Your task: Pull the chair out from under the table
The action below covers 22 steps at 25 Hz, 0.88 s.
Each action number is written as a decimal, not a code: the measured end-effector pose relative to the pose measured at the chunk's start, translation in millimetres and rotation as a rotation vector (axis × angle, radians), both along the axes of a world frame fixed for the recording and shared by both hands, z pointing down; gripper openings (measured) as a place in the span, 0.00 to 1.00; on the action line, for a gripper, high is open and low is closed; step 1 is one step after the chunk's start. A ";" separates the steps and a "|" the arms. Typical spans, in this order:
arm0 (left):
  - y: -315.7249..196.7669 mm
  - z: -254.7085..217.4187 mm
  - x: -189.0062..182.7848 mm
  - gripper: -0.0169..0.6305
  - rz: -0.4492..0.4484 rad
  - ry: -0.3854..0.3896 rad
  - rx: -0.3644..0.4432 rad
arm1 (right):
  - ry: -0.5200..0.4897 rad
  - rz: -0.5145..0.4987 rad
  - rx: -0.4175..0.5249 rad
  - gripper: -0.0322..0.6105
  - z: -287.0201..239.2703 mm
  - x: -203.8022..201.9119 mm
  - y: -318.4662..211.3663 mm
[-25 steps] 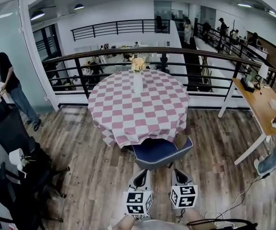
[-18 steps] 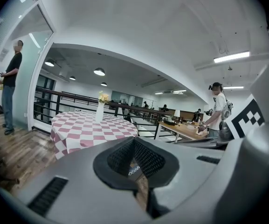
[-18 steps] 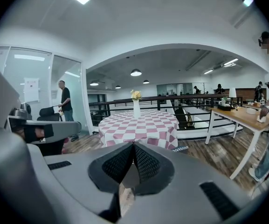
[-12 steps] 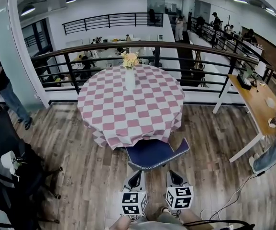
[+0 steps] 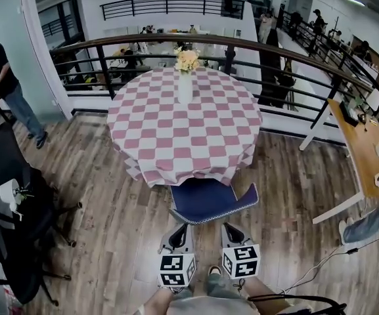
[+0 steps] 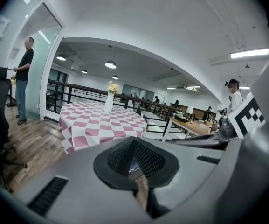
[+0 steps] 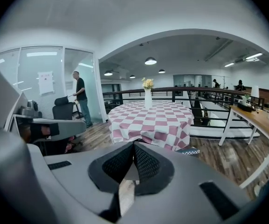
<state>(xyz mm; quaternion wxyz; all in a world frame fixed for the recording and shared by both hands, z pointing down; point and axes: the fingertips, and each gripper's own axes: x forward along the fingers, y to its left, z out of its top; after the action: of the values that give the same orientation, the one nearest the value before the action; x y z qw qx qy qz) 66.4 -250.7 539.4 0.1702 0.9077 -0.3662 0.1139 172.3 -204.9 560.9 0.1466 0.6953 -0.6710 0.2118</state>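
Chair (image 5: 210, 201), blue with a patterned trim on its curved back, sits at lower centre of the head view. Its front is tucked under the hanging edge of the pink-and-white checked cloth on the round bench (image 5: 184, 120). Against the cloth edge it sits as it did a second ago, so it has not been drawn out at all.

What has changed is the approach. The whole scene has slid closer and lower in the frame, and the left gripper (image 5: 178, 230) and right gripper (image 5: 231, 228) now point at the chair's back rim from just below it, nearer than before. From above the tips look just short of the rim, and I cannot tell for sure whether either touches it. In the right gripper view a corner of the trimmed back (image 7: 191, 150) shows ahead, past the tips.

Both pairs of fingers are clenched together with nothing between them: each gripper view shows the dark pads meeting in a closed seam.

My judgement is that the reach is nearly done and the pull not yet begun. The fingers would have to spread and take the back rim before any drawing back can move the chair. A vase of flowers (image 5: 186, 84) stands on the bench, so a snagged cloth is the risk to watch.
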 end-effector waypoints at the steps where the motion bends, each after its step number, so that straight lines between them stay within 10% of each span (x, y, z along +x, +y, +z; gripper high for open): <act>1: -0.7 0.4 2.3 0.03 -0.011 -0.002 -0.002 | 0.001 -0.030 -0.009 0.08 2.8 1.5 -1.9; 22: -17.8 37.7 30.7 0.03 -0.205 -0.073 -0.083 | 0.150 -0.680 -0.247 0.33 75.4 22.0 -39.0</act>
<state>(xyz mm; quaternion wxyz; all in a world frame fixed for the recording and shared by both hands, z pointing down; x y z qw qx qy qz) 97.1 -268.5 577.1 0.2050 0.8529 -0.4581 0.1439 194.4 -243.9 636.4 0.3404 0.4235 -0.8202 0.1788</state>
